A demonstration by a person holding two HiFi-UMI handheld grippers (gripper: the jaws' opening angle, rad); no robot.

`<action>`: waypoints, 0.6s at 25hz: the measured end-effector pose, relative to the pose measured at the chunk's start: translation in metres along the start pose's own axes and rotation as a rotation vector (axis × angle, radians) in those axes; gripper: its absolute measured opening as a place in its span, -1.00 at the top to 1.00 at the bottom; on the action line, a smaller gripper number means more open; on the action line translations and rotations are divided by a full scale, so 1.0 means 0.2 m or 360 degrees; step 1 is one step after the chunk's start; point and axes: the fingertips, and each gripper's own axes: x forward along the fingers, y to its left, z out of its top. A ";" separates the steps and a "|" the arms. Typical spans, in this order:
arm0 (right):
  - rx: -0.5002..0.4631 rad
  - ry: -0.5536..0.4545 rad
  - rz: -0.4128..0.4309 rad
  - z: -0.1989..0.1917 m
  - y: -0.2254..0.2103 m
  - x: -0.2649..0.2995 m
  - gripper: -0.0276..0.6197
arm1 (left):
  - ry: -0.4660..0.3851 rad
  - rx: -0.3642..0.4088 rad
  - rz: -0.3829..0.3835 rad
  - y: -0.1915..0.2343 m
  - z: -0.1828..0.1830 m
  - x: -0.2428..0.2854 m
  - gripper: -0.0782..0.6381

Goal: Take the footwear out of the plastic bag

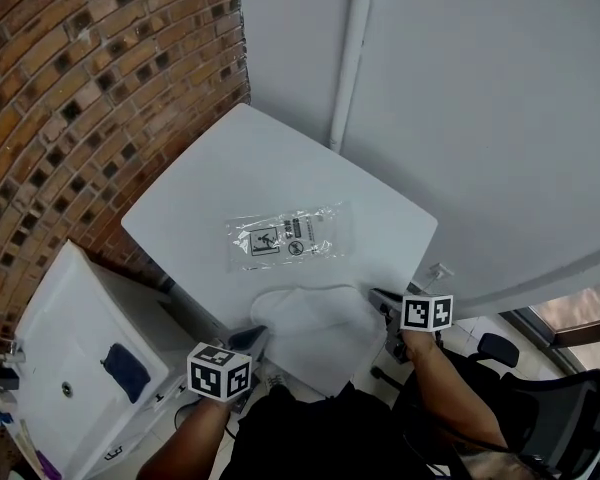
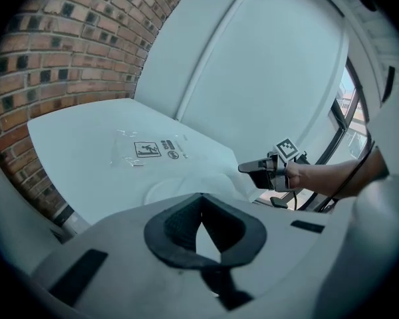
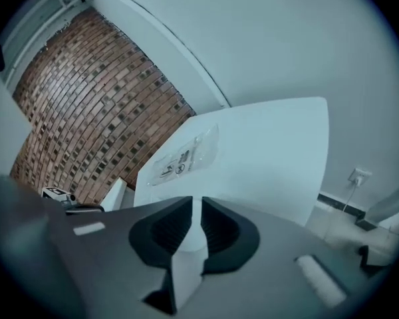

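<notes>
Footwear [image 1: 320, 333], white and flat, lies at the near edge of the white worktop [image 1: 280, 163], out of the bag and overhanging the edge toward the person. Beyond it, with a strip of bare worktop between, the clear plastic bag [image 1: 285, 238] lies flat near the middle, its black printed symbols facing up. The left hand-held gripper [image 1: 252, 340] sits at the footwear's near-left edge. In the left gripper view the tips of its dark pads meet, with only a leaf-shaped gap of white behind them, and whether any fold of the footwear is caught there cannot be told. The right hand-held gripper [image 1: 380, 296] is at the footwear's right edge. In the right gripper view its jaws stand almost together, clamped on a narrow white strip of the footwear that runs back between the pads toward the camera. Both hand-held grippers point down and forward, toward the bag. A brick wall [image 1: 80, 88] curves round the left side of the worktop, and a plain pale wall [image 1: 480, 118] stands behind it. Seen from the left gripper view, the footwear [image 2: 179, 188] lies pale just ahead of the jaws, the bag [image 2: 149, 150] lies further off, and the right hand-held gripper [image 2: 253, 168] reaches in from the right.
</notes>
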 end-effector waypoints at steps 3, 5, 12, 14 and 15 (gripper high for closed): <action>-0.0067 -0.0055 0.0041 -0.03 0.17 -0.06 0.89 | 0.0025 -0.0018 -0.0060 -0.03 -0.01 0.01 0.76; -0.0128 -0.0093 0.0061 -0.05 0.30 -0.10 0.91 | 0.0046 0.0018 -0.0096 -0.06 -0.02 0.00 0.76; -0.0124 -0.0264 0.0260 -0.09 0.71 -0.24 0.91 | 0.0078 0.0210 -0.0263 -0.17 0.00 -0.05 0.76; -0.0115 -0.0306 0.0290 -0.11 0.78 -0.29 0.91 | 0.0083 0.0266 -0.0296 -0.20 0.01 -0.05 0.76; -0.0112 -0.0320 0.0305 -0.12 0.81 -0.31 0.91 | 0.0080 0.0284 -0.0303 -0.21 0.01 -0.05 0.76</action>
